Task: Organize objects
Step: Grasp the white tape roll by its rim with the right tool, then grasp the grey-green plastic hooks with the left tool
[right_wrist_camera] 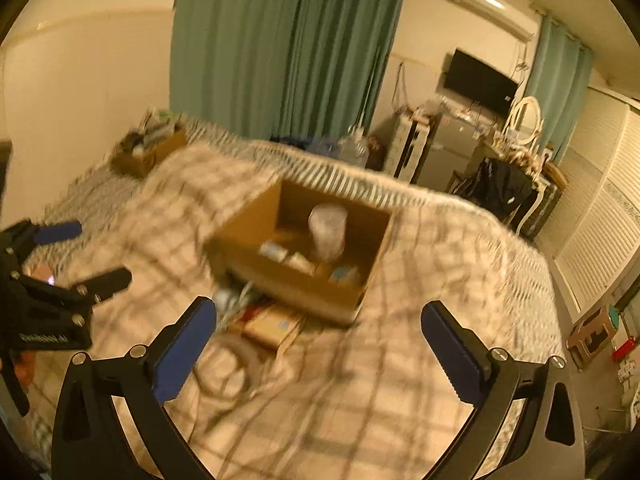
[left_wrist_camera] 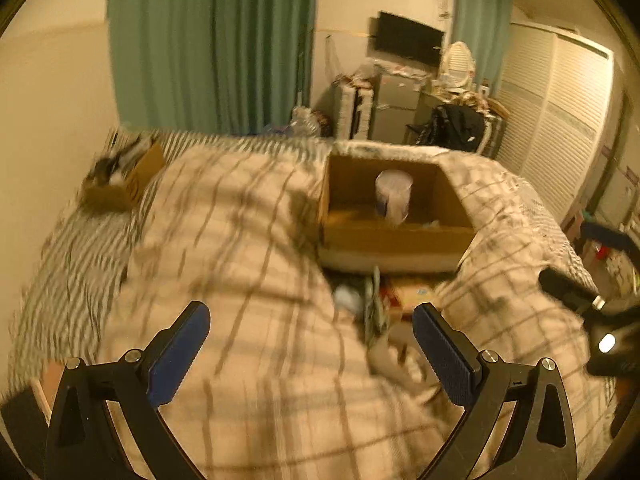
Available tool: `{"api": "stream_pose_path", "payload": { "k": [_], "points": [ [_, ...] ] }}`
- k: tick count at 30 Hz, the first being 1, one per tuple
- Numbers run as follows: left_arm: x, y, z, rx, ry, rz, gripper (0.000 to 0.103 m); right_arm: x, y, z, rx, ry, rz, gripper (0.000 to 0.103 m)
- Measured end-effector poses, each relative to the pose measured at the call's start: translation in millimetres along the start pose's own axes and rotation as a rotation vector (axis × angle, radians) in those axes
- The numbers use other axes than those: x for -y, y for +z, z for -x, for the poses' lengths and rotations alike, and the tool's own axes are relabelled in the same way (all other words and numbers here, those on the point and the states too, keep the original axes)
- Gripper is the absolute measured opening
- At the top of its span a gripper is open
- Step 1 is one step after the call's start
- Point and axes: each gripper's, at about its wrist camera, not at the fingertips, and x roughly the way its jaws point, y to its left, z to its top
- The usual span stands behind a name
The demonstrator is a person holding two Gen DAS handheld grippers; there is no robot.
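Note:
An open cardboard box (left_wrist_camera: 394,236) sits on a bed with a checked blanket (left_wrist_camera: 248,240). It holds a pale cylindrical tub (left_wrist_camera: 393,196) and small items. It also shows in the right wrist view (right_wrist_camera: 288,276), with the tub (right_wrist_camera: 329,226) inside. Loose small objects (left_wrist_camera: 384,300) lie in a heap just in front of the box, also seen in the right wrist view (right_wrist_camera: 256,316). My left gripper (left_wrist_camera: 311,324) is open and empty above the blanket, short of the heap. My right gripper (right_wrist_camera: 319,322) is open and empty over the heap. Both views are blurred.
A second cardboard box (left_wrist_camera: 120,184) full of things sits at the bed's far left corner. Green curtains (left_wrist_camera: 212,40) hang behind. A fridge (left_wrist_camera: 396,104), a TV, a dressing table with a mirror and a louvred wardrobe (left_wrist_camera: 560,120) stand at the right.

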Motion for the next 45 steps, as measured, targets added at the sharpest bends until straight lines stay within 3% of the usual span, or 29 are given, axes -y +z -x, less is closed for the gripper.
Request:
{"api": "stream_pose_path", "payload": {
  "k": [3, 6, 14, 25, 27, 33, 38, 42, 45],
  "points": [
    [-8, -21, -15, -0.042, 0.024, 0.036, 0.103, -16, -23, -27, -0.071, 0.056, -0.004, 0.103],
    [-10, -29, -27, -0.064, 0.05, 0.008, 0.103, -31, -38, -57, -0.14, 0.092, 0.007, 0.103],
    [-20, -34, -39, -0.064, 0.111, -0.005, 0.103, -54, -48, -116, -0.273, 0.136, 0.011, 0.103],
    [-35, -38, -48, -0.094, 0.083, 0.045, 0.103, -66, -56, -160, -0.386, 0.2, 0.002, 0.099],
    [-35, -38, -47, -0.093, 0.083, 0.047, 0.103, -66, -55, -154, -0.375, 0.238, -0.003, 0.08],
    [-28, -35, -42, -0.089, 0.084, 0.032, 0.103, -55, -43, -111, -0.279, 0.201, 0.007, 0.081],
    [-6, -29, -47, -0.102, 0.051, 0.003, 0.103, -19, -23, -68, -0.163, 0.06, 0.022, 0.081],
    [22, -24, -63, -0.133, 0.017, -0.043, 0.103, 9, -17, -59, -0.136, -0.014, -0.007, 0.081],
    [39, -22, -81, -0.169, 0.011, -0.079, 0.102, 22, -20, -63, -0.136, -0.014, -0.027, 0.081]
  ]
}}
